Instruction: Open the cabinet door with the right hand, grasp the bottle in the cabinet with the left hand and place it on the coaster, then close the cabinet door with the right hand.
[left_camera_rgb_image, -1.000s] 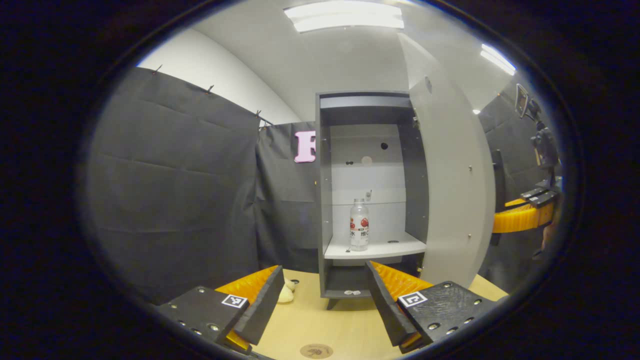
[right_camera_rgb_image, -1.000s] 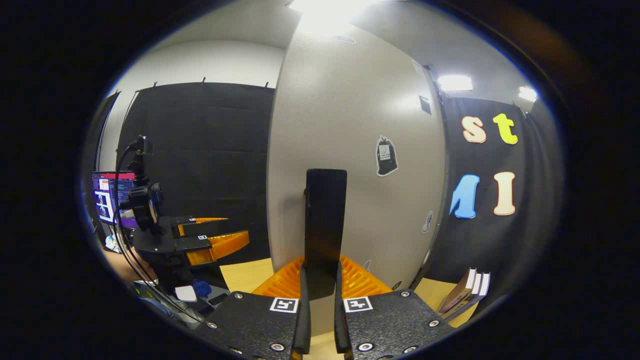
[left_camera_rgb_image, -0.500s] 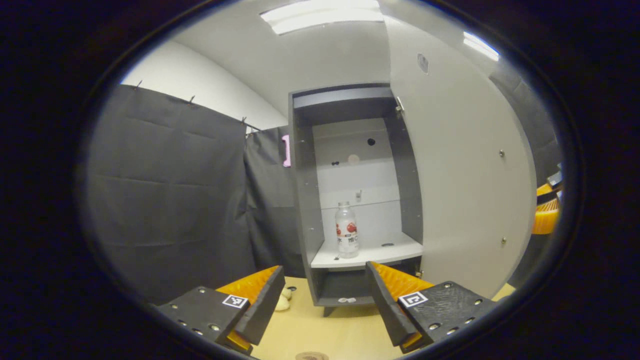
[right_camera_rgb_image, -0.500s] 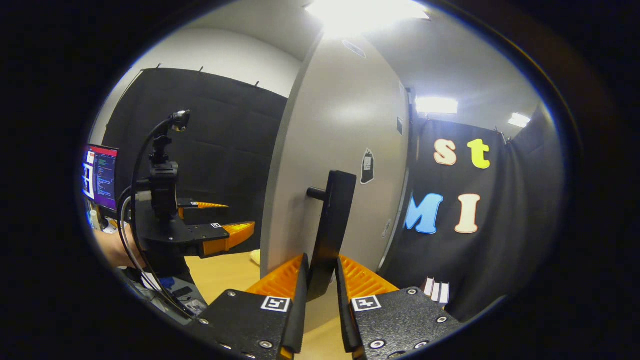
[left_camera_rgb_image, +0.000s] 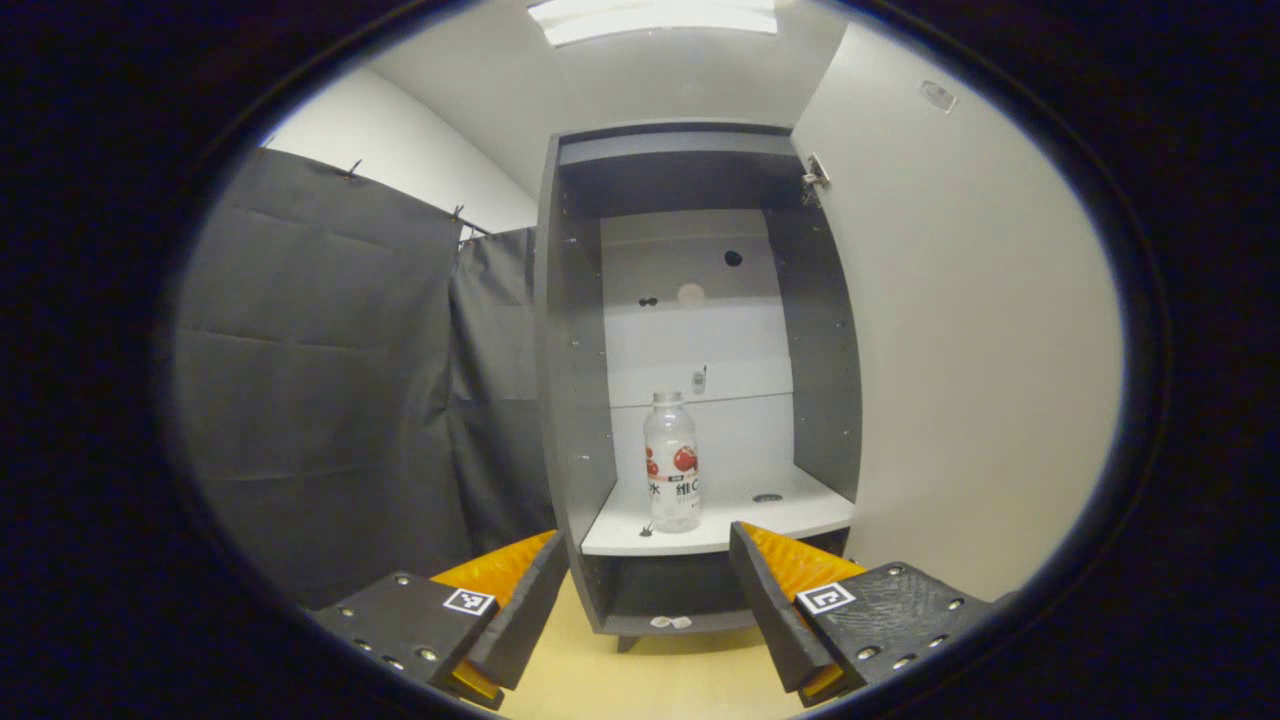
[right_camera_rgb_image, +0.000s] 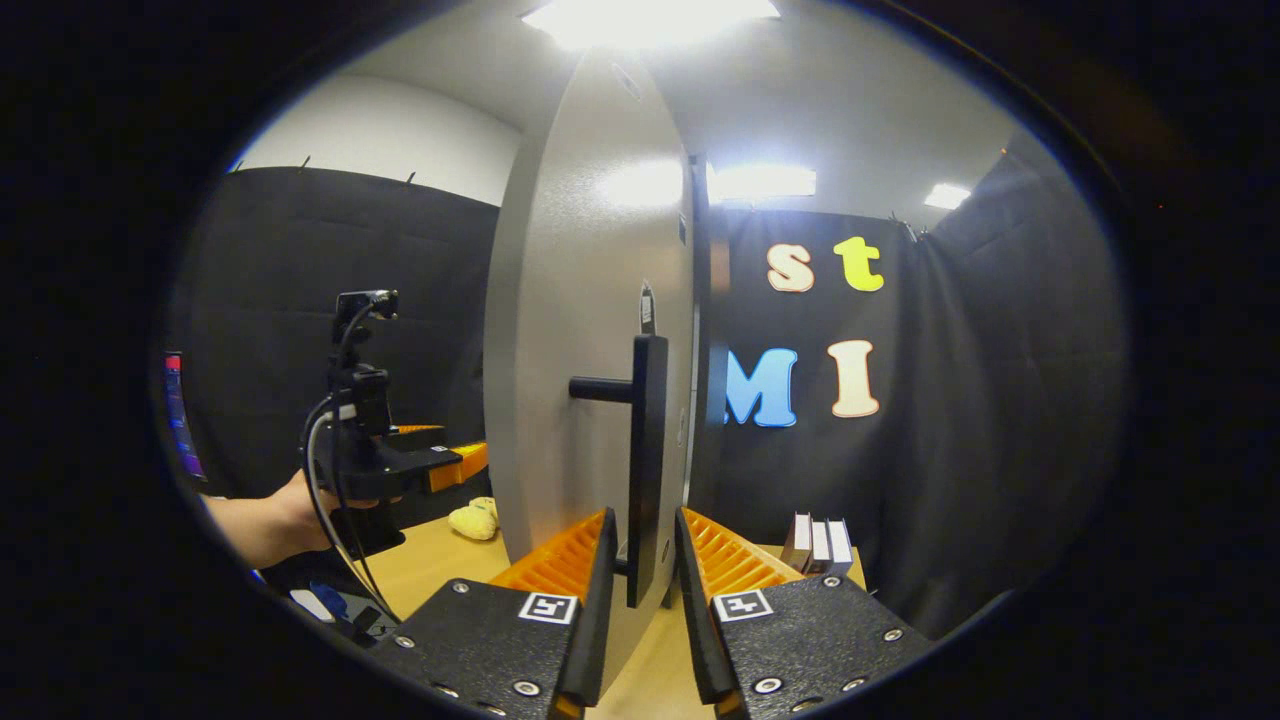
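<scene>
Ahead of the left gripper (left_camera_rgb_image: 645, 600), jaws apart, stands the bottle (left_camera_rgb_image: 671, 462) on its shelf (left_camera_rgb_image: 740, 515); right gripper (right_camera_rgb_image: 640, 580) jaws clamp the door handle (right_camera_rgb_image: 646, 450).

I see the cabinet (left_camera_rgb_image: 575, 400) in dark grey, with a white shelf (left_camera_rgb_image: 720, 515) at centre frame and a pale grey door (left_camera_rgb_image: 960, 350) on the right. The bottle (left_camera_rgb_image: 672, 462) is clear with a white cap and a red-and-white label. My left gripper (left_camera_rgb_image: 645, 600) shows orange fingers on black blocks with black-and-white square markers; my right gripper (right_camera_rgb_image: 642, 590) matches, flanking a black handle (right_camera_rgb_image: 646, 470). A yellow toy (right_camera_rgb_image: 472, 520) sits lower left on the light wood table (right_camera_rgb_image: 440, 560).
</scene>
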